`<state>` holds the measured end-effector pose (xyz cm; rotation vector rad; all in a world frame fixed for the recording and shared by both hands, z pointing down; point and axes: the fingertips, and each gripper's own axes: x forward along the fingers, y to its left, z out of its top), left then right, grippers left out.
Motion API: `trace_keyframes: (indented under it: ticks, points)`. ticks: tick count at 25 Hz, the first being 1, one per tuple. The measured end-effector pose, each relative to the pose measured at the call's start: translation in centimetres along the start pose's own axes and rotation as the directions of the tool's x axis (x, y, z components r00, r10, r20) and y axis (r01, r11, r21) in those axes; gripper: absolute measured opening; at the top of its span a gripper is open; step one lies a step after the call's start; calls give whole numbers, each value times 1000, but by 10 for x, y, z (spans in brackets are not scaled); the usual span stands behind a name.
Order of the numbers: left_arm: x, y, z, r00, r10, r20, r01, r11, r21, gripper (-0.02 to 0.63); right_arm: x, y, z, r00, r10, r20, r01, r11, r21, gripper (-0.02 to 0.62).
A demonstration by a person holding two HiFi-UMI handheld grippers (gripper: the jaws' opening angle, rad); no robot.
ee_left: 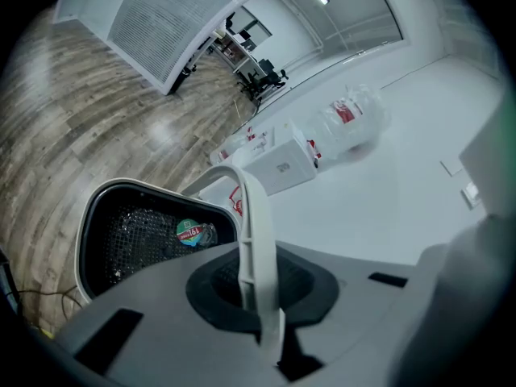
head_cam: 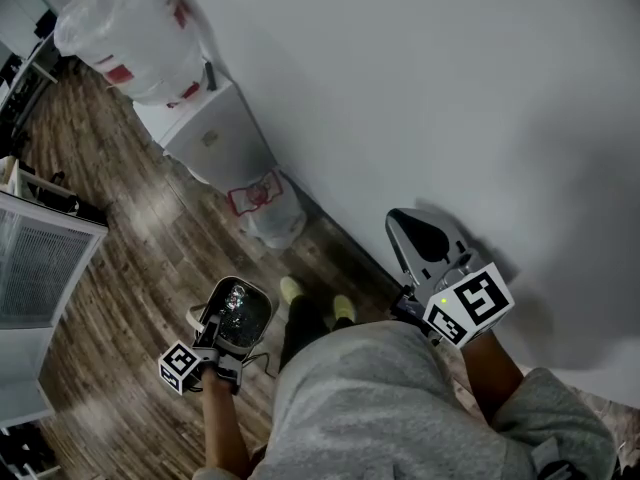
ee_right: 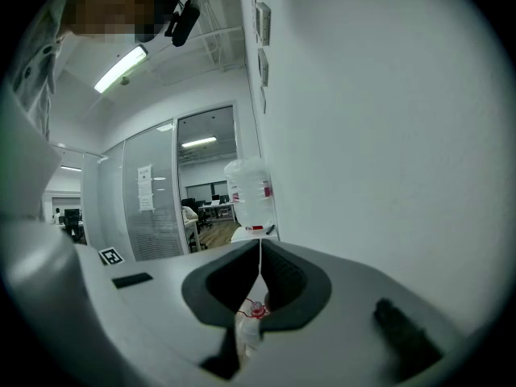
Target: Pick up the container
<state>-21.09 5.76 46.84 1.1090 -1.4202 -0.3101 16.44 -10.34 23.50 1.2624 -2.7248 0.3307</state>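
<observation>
The container [head_cam: 238, 311] is a small white-rimmed bin with a black mesh inside and a round sticker on its bottom. It hangs above the wooden floor at the lower left of the head view. My left gripper [head_cam: 226, 340] is shut on its thin white handle [ee_left: 253, 216], which runs up between the jaws in the left gripper view, with the bin's rim [ee_left: 87, 226] beyond it. My right gripper [head_cam: 422, 232] is raised near the white wall, its jaws shut together with nothing between them [ee_right: 260, 253].
A white water dispenser [head_cam: 213, 133] with a bagged bottle [head_cam: 135, 30] on top stands against the wall [head_cam: 450, 88]. A wrapped bottle [head_cam: 268, 206] sits on the floor beside it. A louvred white panel [head_cam: 38, 266] stands at the left. The person's shoes [head_cam: 291, 289] are below.
</observation>
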Motion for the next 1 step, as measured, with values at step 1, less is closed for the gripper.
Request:
trace_keyframes:
  ticks: [1]
  points:
    - [0,0,0,1000,-3,2,3,1000,-2,20,0,1,0,1000,1,0,-1,1000,-1,26]
